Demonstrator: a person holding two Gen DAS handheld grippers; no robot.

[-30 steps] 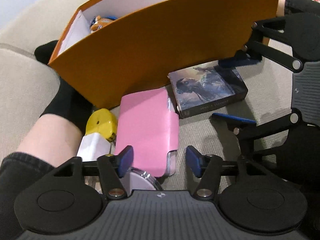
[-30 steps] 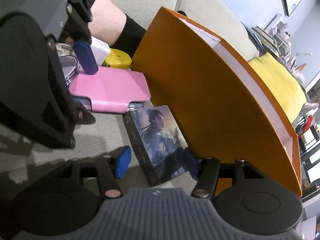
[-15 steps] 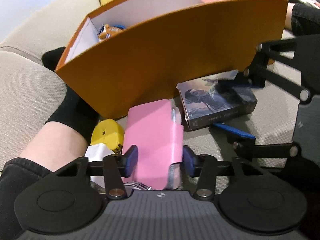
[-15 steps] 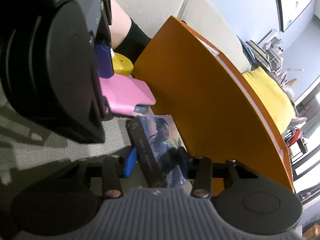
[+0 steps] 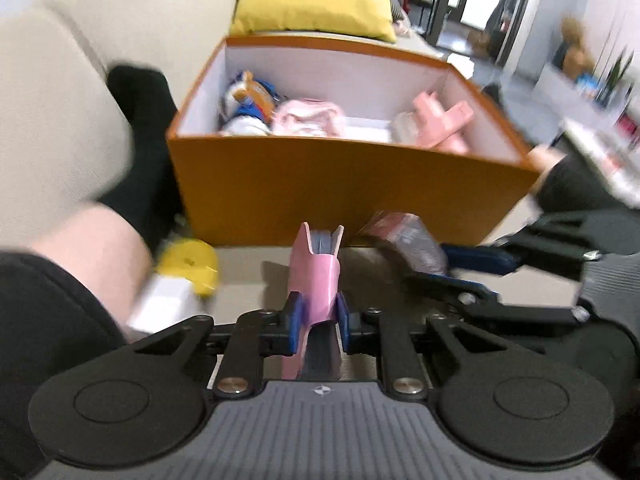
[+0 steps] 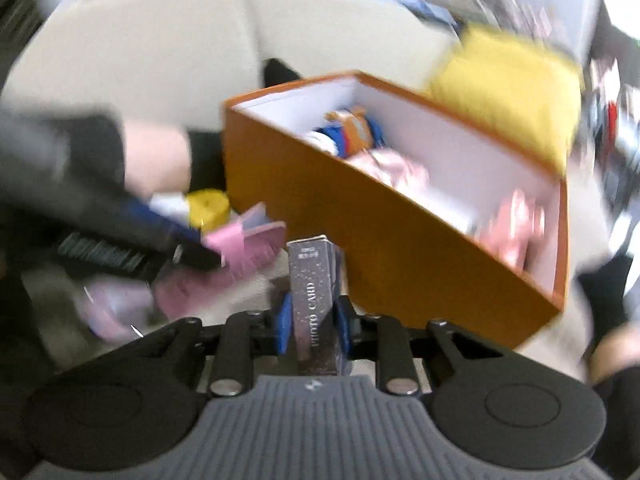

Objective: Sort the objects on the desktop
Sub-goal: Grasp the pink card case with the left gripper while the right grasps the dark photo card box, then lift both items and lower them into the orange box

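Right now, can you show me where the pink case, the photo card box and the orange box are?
pink case (image 5: pixel 316 276), left wrist view: its pink cover, just above the pads.
photo card box (image 6: pixel 314 300), right wrist view: its printed spine.
orange box (image 5: pixel 320 184), left wrist view: its near outer wall.

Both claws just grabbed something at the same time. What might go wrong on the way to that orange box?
The left gripper pinches only the near end of the pink case, so it may tip or slip. The right gripper holds the card box right beside it; they might bump. Either could catch the orange box wall.
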